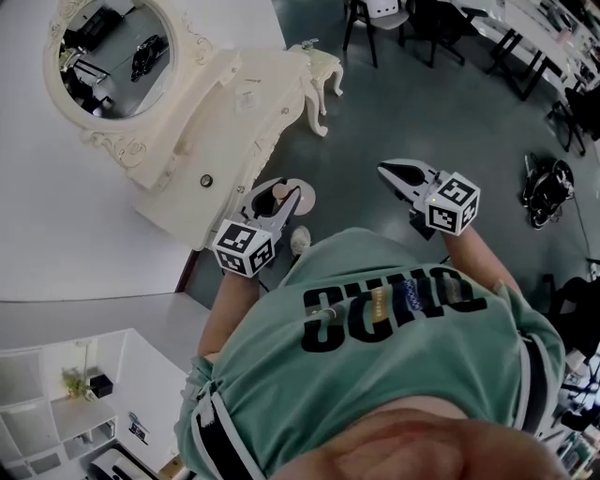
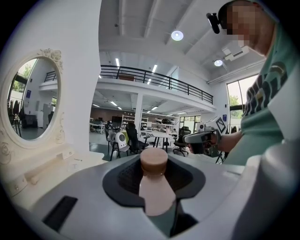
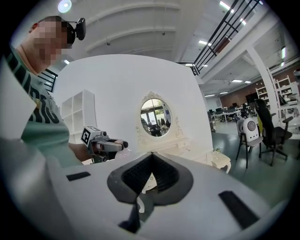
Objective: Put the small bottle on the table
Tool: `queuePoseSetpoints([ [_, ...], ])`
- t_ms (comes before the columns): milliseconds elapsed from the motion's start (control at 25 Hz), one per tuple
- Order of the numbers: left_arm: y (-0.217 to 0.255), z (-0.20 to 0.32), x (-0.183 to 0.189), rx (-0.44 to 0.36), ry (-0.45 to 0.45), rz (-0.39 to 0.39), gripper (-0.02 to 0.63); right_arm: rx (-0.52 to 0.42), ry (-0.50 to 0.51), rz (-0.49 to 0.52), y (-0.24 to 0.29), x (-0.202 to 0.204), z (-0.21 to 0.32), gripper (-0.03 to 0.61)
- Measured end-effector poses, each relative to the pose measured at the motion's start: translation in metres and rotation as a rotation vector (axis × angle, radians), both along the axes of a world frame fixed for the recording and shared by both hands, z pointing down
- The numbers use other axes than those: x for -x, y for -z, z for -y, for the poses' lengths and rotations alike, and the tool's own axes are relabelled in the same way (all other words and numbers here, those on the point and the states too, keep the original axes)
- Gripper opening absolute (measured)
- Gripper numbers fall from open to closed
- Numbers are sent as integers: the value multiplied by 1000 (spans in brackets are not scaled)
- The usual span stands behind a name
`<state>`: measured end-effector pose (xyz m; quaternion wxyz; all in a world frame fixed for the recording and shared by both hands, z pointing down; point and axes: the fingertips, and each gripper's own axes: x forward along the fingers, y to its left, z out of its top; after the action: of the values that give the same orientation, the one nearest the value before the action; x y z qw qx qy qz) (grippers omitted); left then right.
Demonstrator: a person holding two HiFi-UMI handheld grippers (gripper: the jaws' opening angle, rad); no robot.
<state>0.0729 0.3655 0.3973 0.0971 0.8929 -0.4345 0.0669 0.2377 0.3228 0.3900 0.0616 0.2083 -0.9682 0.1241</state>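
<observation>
The small bottle [image 2: 154, 187], pale pink with a tan cap, stands upright between the jaws of my left gripper [image 2: 153, 180], which is shut on its neck and body. In the head view that gripper [image 1: 286, 194] hangs over the floor just in front of the cream dressing table [image 1: 234, 98], with the bottle's cap [image 1: 279, 190] showing at its tip. My right gripper [image 1: 386, 172] is held further right, away from the table. Its jaws [image 3: 151, 157] meet at the tip with nothing between them. The table [image 3: 197, 152] lies ahead of it.
An oval mirror [image 1: 111, 56] stands on the dressing table. A round white stool [image 1: 302, 199] is under the left gripper. A white shelf unit [image 1: 56, 412] stands at the lower left. Chairs and desks [image 1: 450, 23] fill the far floor, and a black bag [image 1: 548, 187] lies at the right.
</observation>
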Motion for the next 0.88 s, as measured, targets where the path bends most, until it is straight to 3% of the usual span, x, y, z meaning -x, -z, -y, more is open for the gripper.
queuePoseSetpoints([
  [320,-4,86,63,-18,-94,-17,133,-15,-63,-31,-1,66,75,-6],
  [880,5,237,208,-35,-224,2,133,-12,-155,-40,11,227,211,-6],
])
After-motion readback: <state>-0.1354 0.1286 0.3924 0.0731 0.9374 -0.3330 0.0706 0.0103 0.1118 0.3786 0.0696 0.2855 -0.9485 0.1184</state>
